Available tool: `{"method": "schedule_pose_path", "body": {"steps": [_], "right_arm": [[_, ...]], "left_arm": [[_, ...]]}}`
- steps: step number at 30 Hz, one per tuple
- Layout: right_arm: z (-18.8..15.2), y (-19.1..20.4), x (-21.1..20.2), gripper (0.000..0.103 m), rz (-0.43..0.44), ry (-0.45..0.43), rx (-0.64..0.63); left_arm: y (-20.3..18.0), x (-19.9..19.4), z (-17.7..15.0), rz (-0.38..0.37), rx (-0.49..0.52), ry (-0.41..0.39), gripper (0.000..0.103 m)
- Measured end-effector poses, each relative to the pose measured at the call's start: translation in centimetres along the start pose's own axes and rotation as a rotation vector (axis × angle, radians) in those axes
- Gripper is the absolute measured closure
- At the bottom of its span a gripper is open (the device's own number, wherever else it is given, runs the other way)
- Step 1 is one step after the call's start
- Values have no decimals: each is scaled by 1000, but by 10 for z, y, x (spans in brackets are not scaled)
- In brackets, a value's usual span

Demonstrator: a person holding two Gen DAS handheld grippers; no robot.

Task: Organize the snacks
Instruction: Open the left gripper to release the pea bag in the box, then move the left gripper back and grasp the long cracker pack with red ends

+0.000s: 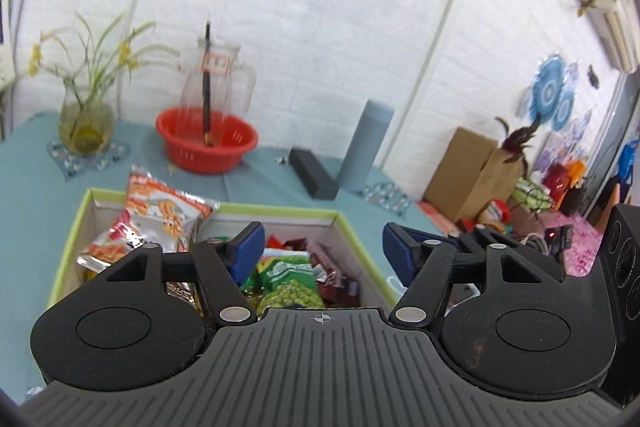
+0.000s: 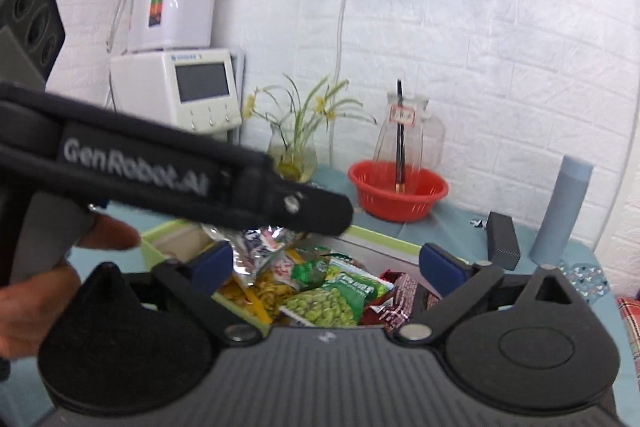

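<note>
A cardboard box with a green rim (image 1: 280, 209) stands on the teal tablecloth and holds several snack packs. An orange and silver chip bag (image 1: 160, 215) leans in its far left corner. A green pea bag (image 1: 292, 279) lies in the middle, with dark red wrappers (image 1: 334, 267) to its right. My left gripper (image 1: 324, 249) hovers above the box, open, with nothing between its blue pads. My right gripper (image 2: 326, 265) is open wide over the same box (image 2: 376, 237), above the green pea bag (image 2: 332, 303) and a silver bag (image 2: 256, 251), and holds nothing.
The left tool's black body (image 2: 160, 167) and the hand on it (image 2: 36, 307) cross the right wrist view. Behind the box are a red basket (image 1: 206, 143) with a glass jug, a plant vase (image 1: 86, 123), a black case (image 1: 314, 173) and a grey-blue bottle (image 1: 366, 147).
</note>
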State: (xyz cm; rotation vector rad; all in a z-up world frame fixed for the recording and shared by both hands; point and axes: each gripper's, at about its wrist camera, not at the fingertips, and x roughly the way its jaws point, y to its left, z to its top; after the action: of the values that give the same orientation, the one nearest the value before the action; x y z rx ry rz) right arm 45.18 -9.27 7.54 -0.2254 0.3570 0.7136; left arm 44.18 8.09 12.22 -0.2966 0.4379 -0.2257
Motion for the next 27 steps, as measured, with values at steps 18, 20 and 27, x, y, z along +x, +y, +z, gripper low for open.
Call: {"method": "schedule_pose_path", "body": {"steps": [18, 20, 27], "right_arm": [[-84, 110, 8, 1, 203, 250, 2], [-83, 112, 24, 1, 201, 283, 2], [-95, 136, 18, 2, 237, 330, -57]], "left_arm": [[76, -35, -110, 119, -177, 274, 50], [78, -27, -106, 59, -139, 306, 54], [66, -28, -126, 5, -65, 402, 89]]}}
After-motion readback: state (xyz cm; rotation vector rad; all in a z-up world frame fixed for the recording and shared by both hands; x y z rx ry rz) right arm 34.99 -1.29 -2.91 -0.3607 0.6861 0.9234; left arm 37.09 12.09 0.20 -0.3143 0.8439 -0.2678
